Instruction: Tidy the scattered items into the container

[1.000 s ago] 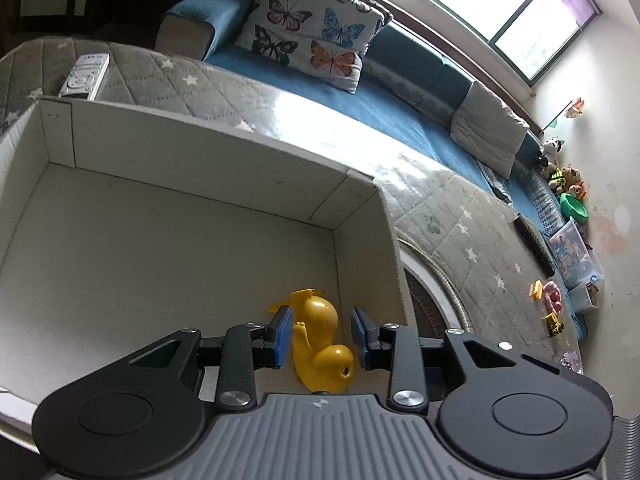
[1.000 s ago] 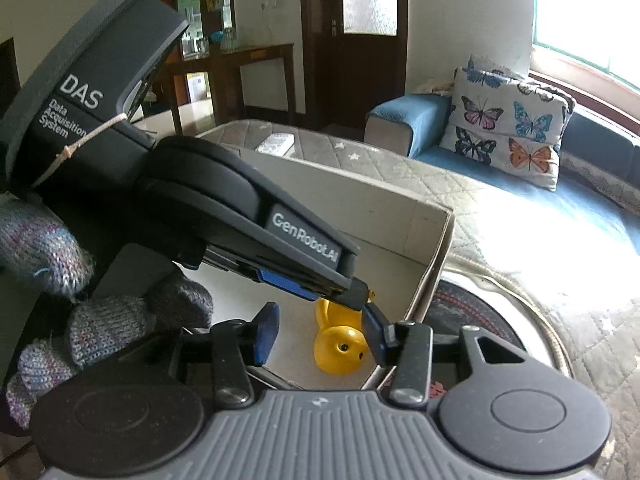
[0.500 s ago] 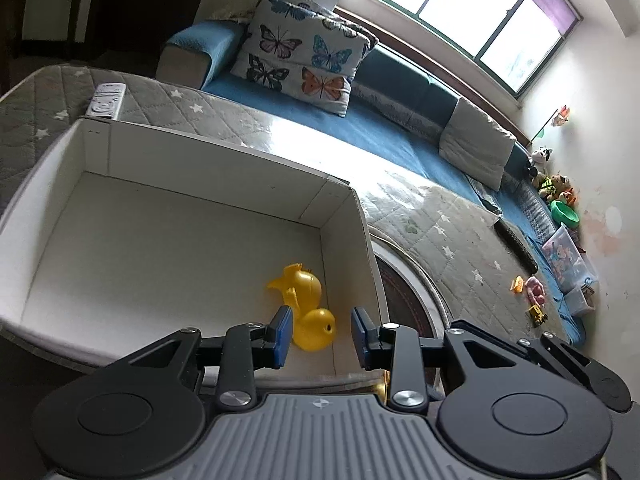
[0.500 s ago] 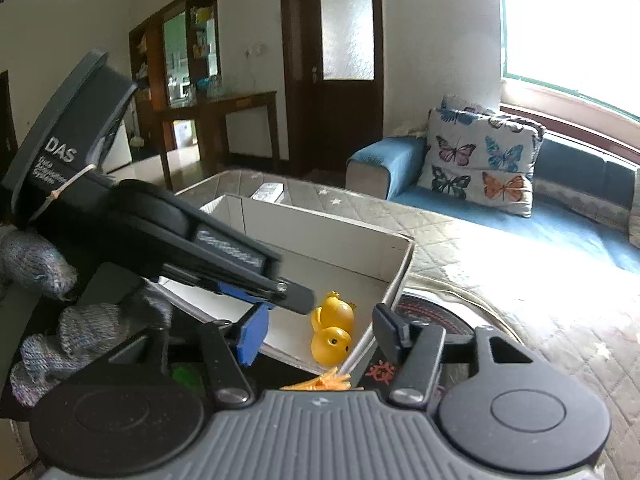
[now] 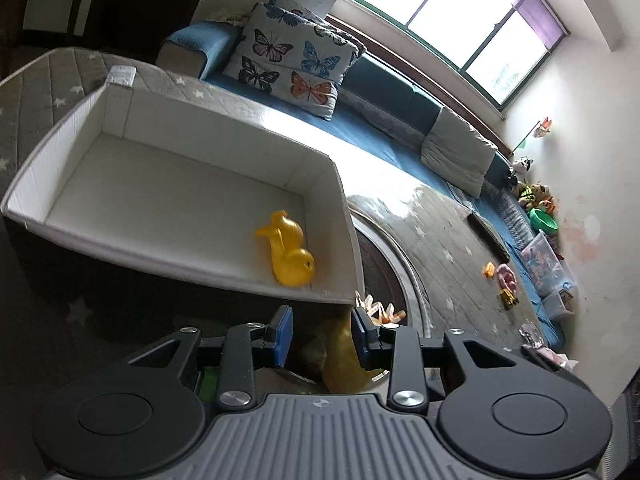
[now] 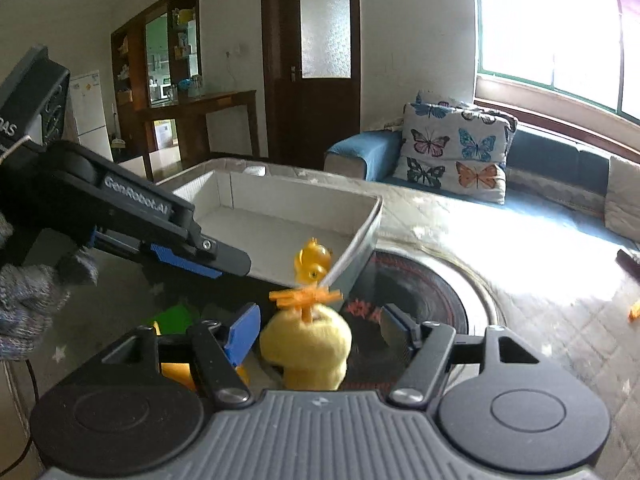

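A white box (image 5: 188,268) stands on the grey quilted surface; it also shows in the right wrist view (image 6: 362,234). A yellow toy duck (image 5: 289,254) lies inside it near the right wall, also seen in the right wrist view (image 6: 312,262). My left gripper (image 5: 320,332) is open and empty, pulled back outside the box's near wall. My right gripper (image 6: 318,326) is open around a pale yellow plush toy (image 6: 306,350) with an orange crest (image 6: 306,296), not touching it. The same plush (image 5: 342,356) shows under the left gripper.
A green toy (image 6: 176,316) and an orange toy (image 6: 176,372) lie left of the plush. A round dark mat (image 6: 420,292) lies right of the box. Small toys (image 5: 502,276) and a black remote (image 5: 488,236) lie far right. A butterfly pillow (image 5: 296,68) sits on the sofa.
My left gripper let go of the duck and drew back out of the box; the duck stays inside. My right gripper moved back and down, and the plush now sits between its fingers.
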Motion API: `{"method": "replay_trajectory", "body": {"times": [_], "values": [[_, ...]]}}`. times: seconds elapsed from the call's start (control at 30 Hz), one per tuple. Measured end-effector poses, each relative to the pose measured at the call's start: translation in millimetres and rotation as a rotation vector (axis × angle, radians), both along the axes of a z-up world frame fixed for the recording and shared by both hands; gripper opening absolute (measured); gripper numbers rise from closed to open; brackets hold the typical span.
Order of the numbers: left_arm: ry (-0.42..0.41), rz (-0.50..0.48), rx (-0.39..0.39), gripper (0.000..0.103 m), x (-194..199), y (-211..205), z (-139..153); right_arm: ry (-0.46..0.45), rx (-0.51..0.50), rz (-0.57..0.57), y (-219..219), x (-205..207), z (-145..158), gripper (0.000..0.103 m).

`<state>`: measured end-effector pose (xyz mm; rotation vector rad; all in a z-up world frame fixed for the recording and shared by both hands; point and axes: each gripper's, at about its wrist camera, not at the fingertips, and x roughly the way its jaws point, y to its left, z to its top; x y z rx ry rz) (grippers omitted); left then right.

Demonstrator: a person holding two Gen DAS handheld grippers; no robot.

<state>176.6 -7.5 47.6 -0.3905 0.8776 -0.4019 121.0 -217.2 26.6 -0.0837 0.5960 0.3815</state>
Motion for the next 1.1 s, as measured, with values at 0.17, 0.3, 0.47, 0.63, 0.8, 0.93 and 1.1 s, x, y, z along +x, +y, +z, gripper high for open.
{"method": "replay_trajectory", "body": {"times": [0.17, 0.3, 0.47, 0.63, 0.8, 0.93, 1.1], "values": [[0.001, -0.047, -0.007, 0.035, -7, -12, -5, 0.032, -0.019, -0.001, 1, -3, -18, 0.068], [0.001, -0.078, 0.015, 0.035, -11, -22, -9, 0.053, -0.019, -0.004, 2, 1, -31, 0.068], [0.016, -0.100, 0.025, 0.035, -13, -33, -17, 0.073, -0.005, -0.004, 2, 11, -43, 0.068], [0.017, -0.108, 0.041, 0.035, -12, -38, -22, 0.086, 0.008, 0.002, 2, 22, -52, 0.068], [0.019, -0.102, 0.033, 0.035, -9, -39, -24, 0.108, 0.018, 0.009, 2, 31, -60, 0.067], [0.022, -0.098, 0.030, 0.035, -6, -40, -25, 0.122, 0.024, 0.016, 2, 35, -65, 0.056], [0.028, -0.090, 0.022, 0.035, -3, -40, -27, 0.124, 0.026, 0.004, -1, 34, -65, 0.041]]}}
